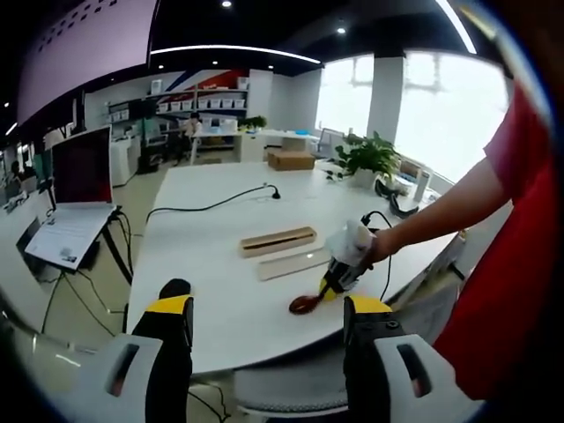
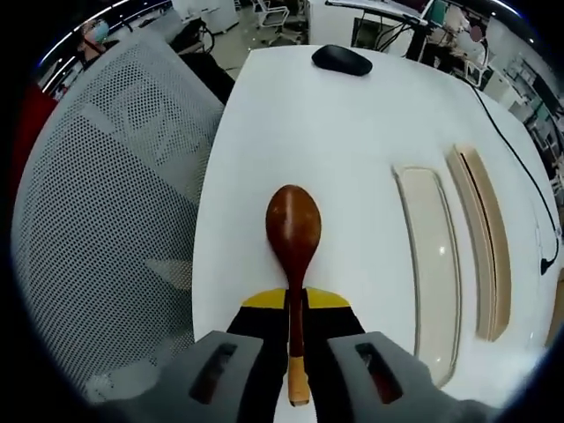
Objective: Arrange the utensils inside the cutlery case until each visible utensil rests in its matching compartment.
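One spoon (image 2: 293, 231) is all you've picked up so far: your right gripper (image 2: 295, 308) pinches its handle just over the table (image 2: 291, 115), near the case (image 2: 480, 238) and its lid (image 2: 432, 256). Left gripper (image 1: 264, 313) hangs spread, empty. Nothing's in yet.

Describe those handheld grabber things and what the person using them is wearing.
The left gripper has a pale grey body and two black jaws capped with yellow bands. The right gripper is built the same: grey shells, black jaws, a yellow strip at the tips. Seen from the left gripper view, its body looks white. The person wears a red short-sleeved top.
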The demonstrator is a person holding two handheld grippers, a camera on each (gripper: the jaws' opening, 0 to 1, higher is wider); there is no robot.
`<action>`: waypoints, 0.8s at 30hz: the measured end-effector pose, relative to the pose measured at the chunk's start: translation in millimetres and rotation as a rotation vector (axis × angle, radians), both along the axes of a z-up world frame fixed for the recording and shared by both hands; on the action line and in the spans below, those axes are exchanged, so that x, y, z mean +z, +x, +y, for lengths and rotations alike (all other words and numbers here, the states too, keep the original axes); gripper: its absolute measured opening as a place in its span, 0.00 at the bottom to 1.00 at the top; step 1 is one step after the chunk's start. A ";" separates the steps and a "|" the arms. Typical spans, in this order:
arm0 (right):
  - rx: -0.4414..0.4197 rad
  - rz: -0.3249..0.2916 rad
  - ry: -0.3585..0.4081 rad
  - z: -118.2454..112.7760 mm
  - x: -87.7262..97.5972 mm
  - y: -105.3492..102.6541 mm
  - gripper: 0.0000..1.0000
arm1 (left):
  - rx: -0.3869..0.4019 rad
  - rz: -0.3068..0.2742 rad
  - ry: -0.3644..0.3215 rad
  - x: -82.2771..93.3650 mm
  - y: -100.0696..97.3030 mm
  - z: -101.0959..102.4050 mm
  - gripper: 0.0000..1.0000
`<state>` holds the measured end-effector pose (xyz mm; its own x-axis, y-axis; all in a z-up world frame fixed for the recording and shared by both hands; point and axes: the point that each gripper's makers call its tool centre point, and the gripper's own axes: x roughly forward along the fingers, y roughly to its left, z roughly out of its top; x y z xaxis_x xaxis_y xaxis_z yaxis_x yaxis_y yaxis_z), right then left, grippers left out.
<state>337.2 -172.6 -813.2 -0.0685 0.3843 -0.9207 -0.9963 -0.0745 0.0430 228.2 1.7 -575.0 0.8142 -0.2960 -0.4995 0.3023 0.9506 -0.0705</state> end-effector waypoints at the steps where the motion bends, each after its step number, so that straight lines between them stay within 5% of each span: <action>1: 0.000 -0.005 -0.001 -1.4 1.0 0.6 0.01 | -0.001 0.002 0.001 -0.7 -0.3 -0.3 0.70; 24: -0.029 -0.025 -0.002 -1.4 20.4 22.9 0.02 | -0.008 0.001 -0.004 -1.4 0.6 -2.5 0.70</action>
<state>360.2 -174.0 -792.7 -0.0342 0.3842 -0.9226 -0.9988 -0.0456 0.0180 228.9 -0.8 -576.4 0.8115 -0.3039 -0.4991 0.3094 0.9480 -0.0742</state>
